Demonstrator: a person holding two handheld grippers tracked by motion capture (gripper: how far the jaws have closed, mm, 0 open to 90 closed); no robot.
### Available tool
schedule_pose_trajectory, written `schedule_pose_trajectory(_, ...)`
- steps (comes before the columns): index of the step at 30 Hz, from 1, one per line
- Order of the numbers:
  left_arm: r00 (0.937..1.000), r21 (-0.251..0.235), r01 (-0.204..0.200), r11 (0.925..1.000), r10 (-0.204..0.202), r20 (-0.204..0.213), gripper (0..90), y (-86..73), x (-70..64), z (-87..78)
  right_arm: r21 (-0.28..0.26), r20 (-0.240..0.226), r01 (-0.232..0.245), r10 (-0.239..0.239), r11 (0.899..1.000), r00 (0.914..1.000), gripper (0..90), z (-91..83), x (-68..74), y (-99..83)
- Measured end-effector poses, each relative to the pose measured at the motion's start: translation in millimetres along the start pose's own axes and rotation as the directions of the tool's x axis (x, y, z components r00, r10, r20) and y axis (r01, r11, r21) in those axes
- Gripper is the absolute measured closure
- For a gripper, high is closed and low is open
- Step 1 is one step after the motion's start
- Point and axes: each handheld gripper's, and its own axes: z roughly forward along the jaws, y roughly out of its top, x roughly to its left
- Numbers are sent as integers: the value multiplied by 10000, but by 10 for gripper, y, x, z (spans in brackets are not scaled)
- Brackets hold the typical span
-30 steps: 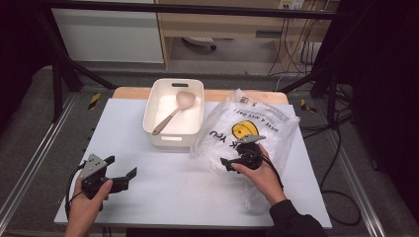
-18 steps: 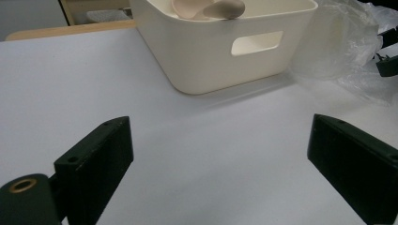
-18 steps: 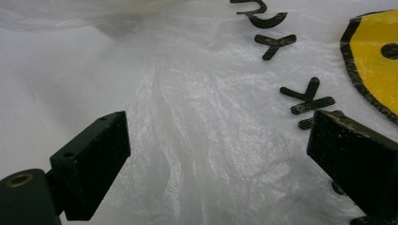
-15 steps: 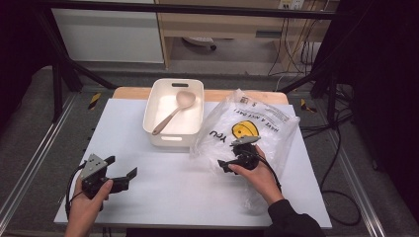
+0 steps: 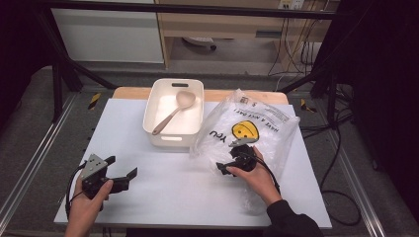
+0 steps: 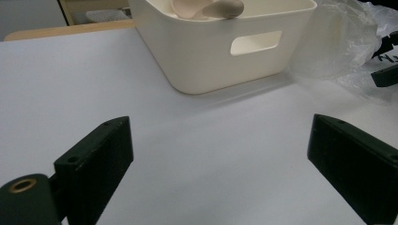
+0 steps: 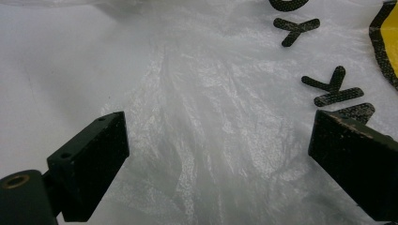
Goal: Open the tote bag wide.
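My right gripper (image 5: 223, 168) hovers wide open over the plastic bag (image 5: 267, 133), nothing pinched yet. My left gripper (image 5: 121, 173), also open, waits near the white bin (image 5: 173, 139); grasping remains.

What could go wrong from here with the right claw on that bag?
1. The right claw is open over the thin plastic bag; closing may pinch just one crinkled layer and slip or tear.
2. The bag leans against the white bin; pulling could drag it.
3. The left claw is open, away from the bag, so nothing steadies it.
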Motion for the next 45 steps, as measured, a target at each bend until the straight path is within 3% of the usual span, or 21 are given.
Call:
schedule_pose_trajectory(22, 10000, 11, -19, 10000, 19, -8, 67, 0, 2, -3, 119, 389, 500, -504, 9987, 9980, 72, 43, 55, -43)
schedule_pose_trajectory(36, 10000, 66, -53, 10000, 53, -6, 67, -2, 1, 0, -128, 534, 293, -286, 9995, 9982, 259, -8, -14, -49)
schedule_pose_trajectory(41, 10000, 57, -48, 10000, 48, -10, 67, -2, 2, -2, -106, 583, 357, -351, 9993, 9977, 232, -6, -13, -45)
schedule_pose_trajectory(42, 10000, 58, -50, 10000, 50, -6, 67, -2, 2, -2, -105, 649, 364, -356, 9993, 9973, 181, 2, -23, -45)
schedule_pose_trajectory(45, 10000, 57, -44, 10000, 44, 13, 67, -2, 0, -1, -153, 746, 379, -366, 9992, 9965, 153, 8, -39, -45)
